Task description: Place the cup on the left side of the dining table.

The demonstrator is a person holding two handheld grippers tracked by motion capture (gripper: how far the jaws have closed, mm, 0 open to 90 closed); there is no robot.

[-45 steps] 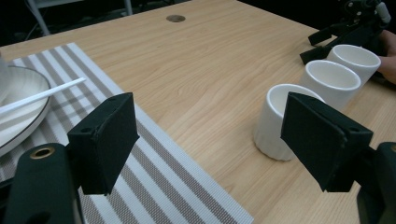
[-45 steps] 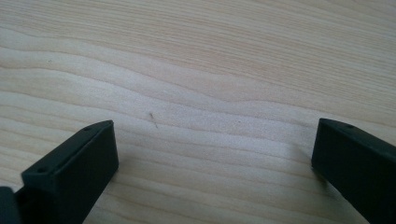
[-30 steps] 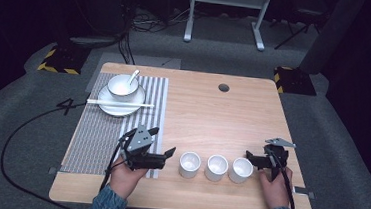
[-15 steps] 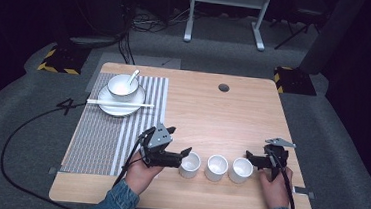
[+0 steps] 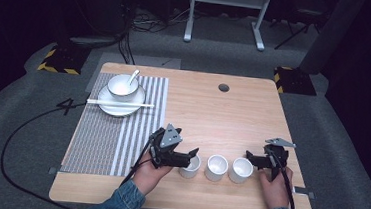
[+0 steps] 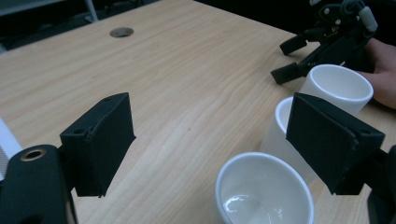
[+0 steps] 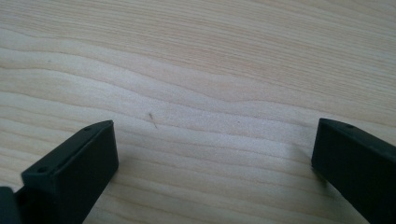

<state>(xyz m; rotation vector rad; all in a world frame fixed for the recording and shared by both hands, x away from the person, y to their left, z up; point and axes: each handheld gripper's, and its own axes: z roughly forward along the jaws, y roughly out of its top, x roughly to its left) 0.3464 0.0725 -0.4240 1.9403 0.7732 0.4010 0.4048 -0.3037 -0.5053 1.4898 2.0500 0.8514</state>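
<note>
Now, from the high view, my left tongs sit at the leftmost cup of three white cups lined along the near edge of the desk, while my right tongs rest just beside the rightmost cup, spread and holding nothing. From the left gripper view, the jaws have just been opening and stand wide, one well to the left over bare wood, the other over toward the middle cup, with the leftmost cup's rim low between them and untouched. From the right gripper view, the jaws stand wide over bare wood grain. My worry: the cups stand close, so closing here could catch the middle cup and knock it over.
</note>
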